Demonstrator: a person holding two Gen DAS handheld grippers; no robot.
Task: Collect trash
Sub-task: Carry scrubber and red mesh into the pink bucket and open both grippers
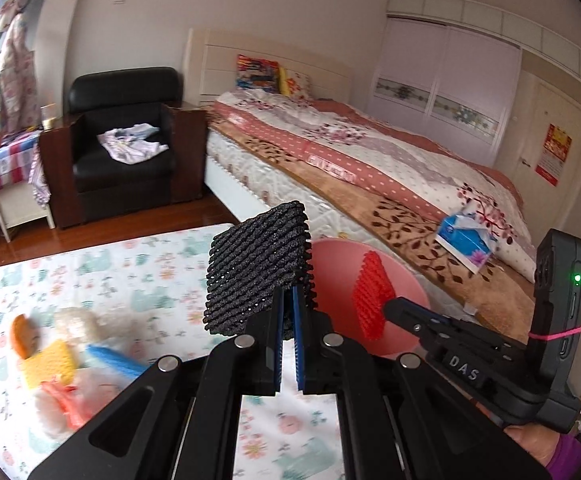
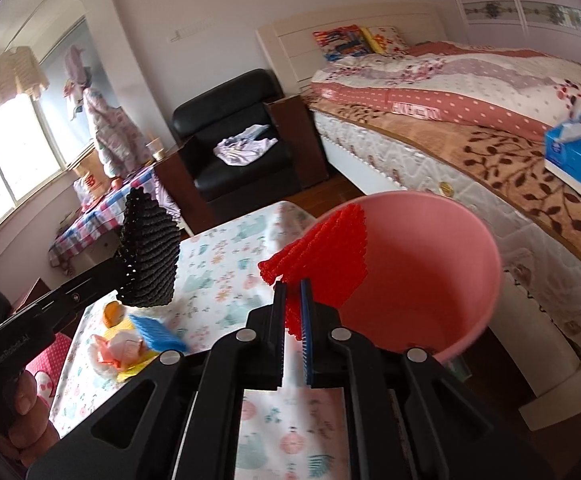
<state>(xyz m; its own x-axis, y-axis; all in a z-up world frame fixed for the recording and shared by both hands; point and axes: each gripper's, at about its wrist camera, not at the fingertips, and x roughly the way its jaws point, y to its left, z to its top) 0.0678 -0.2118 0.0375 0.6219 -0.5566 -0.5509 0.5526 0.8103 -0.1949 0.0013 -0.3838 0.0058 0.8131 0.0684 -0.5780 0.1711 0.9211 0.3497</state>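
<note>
Closest to my left lens, the left tool [image 1: 288,300] is clamped on a black foam net sleeve [image 1: 258,268], a ribbed, open-mesh piece that stands up above the fingers and folds over at its top edge. From the right lens I see the right tool [image 2: 292,300] pinching a red foam net sleeve [image 2: 322,248] of the same ribbed mesh, creased into a fan shape, its upper part over the mouth of the pink bin [image 2: 450,248]. That bin stands between the tabletop [image 1: 90,272] and the bed [image 1: 370,168], tilted open toward me, and what I can see of its inside looks bare. Both sleeves are held up in the air, the black one above the floral cloth and the red one at the bin's near rim. More trash lies on the cloth to the left: a blue foam net [image 1: 110,360], a yellow foam net [image 1: 48,364], an orange-brown piece [image 1: 24,334], and some crumpled pink and clear wrapping [image 1: 64,400], all blurred. A blue tissue box [image 1: 466,240] rests on the bed.
</note>
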